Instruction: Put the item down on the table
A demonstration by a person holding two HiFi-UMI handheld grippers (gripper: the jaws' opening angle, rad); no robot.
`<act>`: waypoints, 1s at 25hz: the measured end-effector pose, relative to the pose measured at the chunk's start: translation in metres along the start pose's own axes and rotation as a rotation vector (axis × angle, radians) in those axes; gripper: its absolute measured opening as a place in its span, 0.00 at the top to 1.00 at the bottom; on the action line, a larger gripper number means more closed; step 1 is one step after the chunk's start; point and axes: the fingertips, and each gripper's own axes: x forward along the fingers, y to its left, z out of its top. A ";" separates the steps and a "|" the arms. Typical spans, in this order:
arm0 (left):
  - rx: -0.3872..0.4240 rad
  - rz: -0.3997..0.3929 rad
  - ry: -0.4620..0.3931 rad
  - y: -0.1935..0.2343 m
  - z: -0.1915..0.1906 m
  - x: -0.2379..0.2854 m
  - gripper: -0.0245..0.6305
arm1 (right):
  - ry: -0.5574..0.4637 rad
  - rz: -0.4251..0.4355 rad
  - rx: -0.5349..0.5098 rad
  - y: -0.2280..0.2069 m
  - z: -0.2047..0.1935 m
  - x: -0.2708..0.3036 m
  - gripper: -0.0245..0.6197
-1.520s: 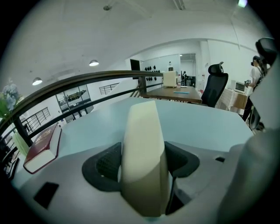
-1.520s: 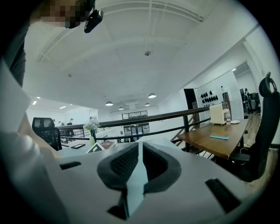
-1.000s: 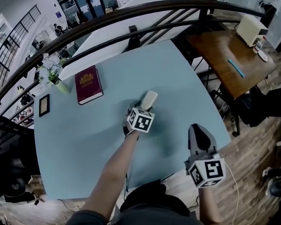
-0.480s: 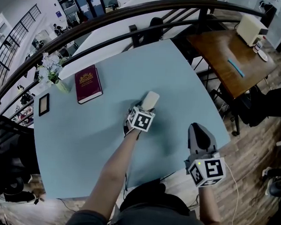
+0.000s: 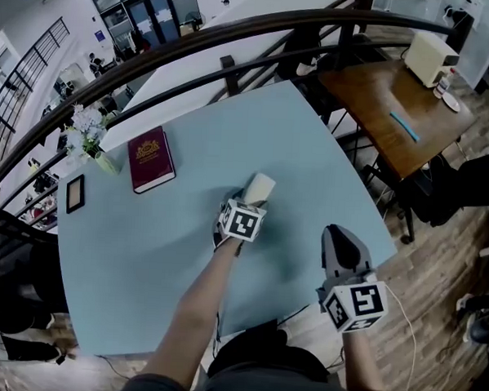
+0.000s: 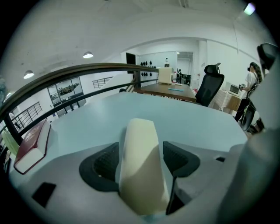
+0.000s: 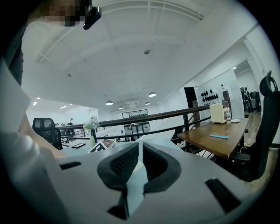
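Observation:
A cream, rounded oblong item (image 5: 261, 185) lies on the pale blue table (image 5: 313, 137) near its middle. My left gripper (image 5: 252, 201) is right behind it, low over the table. In the left gripper view the item (image 6: 142, 175) sits between the dark pads (image 6: 104, 164), whose jaws are opening; slim gaps show on both sides, so they no longer press on it. My right gripper (image 5: 340, 235) hovers at the table's near right edge, away from the item. Its pads (image 7: 124, 162) stand almost together with nothing between them.
A dark red book (image 5: 152, 158), a small vase of flowers (image 5: 88, 132) and a small black frame (image 5: 74, 193) sit at the table's far left. A dark railing (image 5: 229, 26) curves behind. A wooden table (image 5: 397, 100) with a white box (image 5: 431, 57) stands to the right.
The left gripper and the cream item stay at nearly the same spot on the table; the head view has shifted slightly. The right gripper has hardly moved.

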 end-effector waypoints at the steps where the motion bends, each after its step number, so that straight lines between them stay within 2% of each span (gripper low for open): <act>1: -0.005 0.003 -0.026 0.000 0.007 -0.004 0.50 | -0.002 0.000 -0.001 0.000 0.001 0.000 0.93; 10: -0.049 0.034 -0.236 0.008 0.058 -0.059 0.50 | -0.039 -0.004 -0.011 0.006 0.012 -0.004 0.93; 17: -0.052 0.065 -0.419 0.009 0.086 -0.125 0.68 | -0.073 -0.014 -0.025 0.014 0.020 -0.020 0.93; 25: -0.050 0.070 -0.585 -0.002 0.098 -0.203 0.75 | -0.096 -0.005 -0.038 0.028 0.022 -0.040 0.94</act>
